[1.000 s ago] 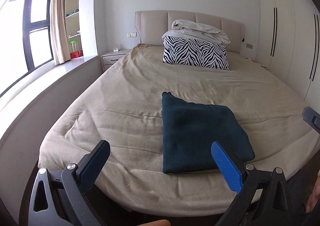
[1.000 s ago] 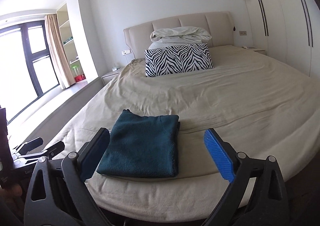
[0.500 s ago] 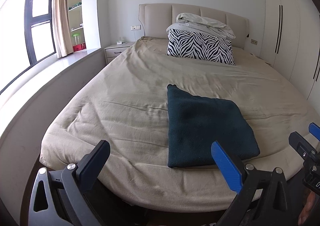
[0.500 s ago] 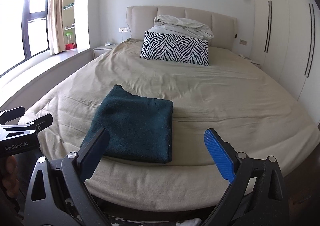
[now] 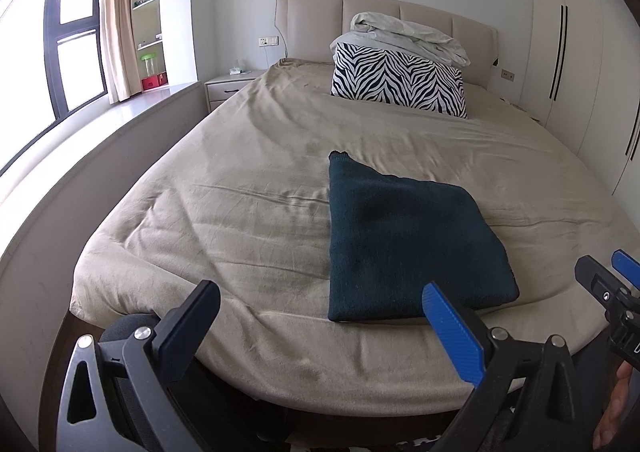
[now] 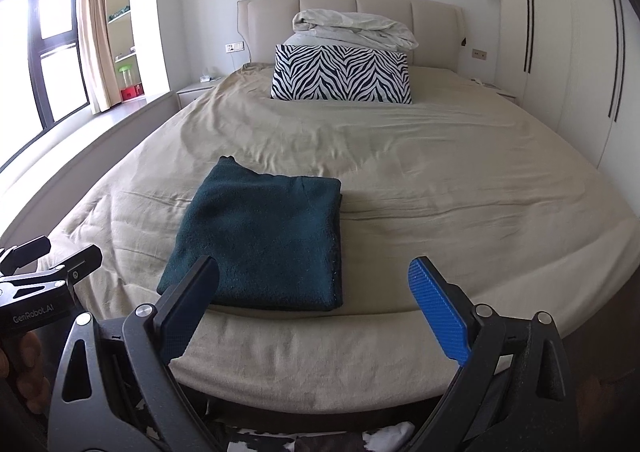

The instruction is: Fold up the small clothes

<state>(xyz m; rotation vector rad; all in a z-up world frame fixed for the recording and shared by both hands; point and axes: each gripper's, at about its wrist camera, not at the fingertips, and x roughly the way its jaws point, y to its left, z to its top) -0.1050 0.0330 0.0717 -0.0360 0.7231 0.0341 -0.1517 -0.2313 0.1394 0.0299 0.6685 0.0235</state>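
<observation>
The dark teal knitted garment (image 6: 264, 240), folded into a rectangle, is lying near the beige bed's (image 6: 460, 188) near edge. Both the left claw (image 5: 320, 326) and right claw (image 6: 316, 300) are being held released, empty, apart from it. Edges are best being checked for alignment.

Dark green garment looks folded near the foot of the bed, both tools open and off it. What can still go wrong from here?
1. The folded teal garment lies close to the foot edge of the bed; a nudge might push it over.
2. The right tool points at its near edge; catching only the top layer would likely undo the fold.
3. The left tool sits close beside it; the two may collide.
</observation>
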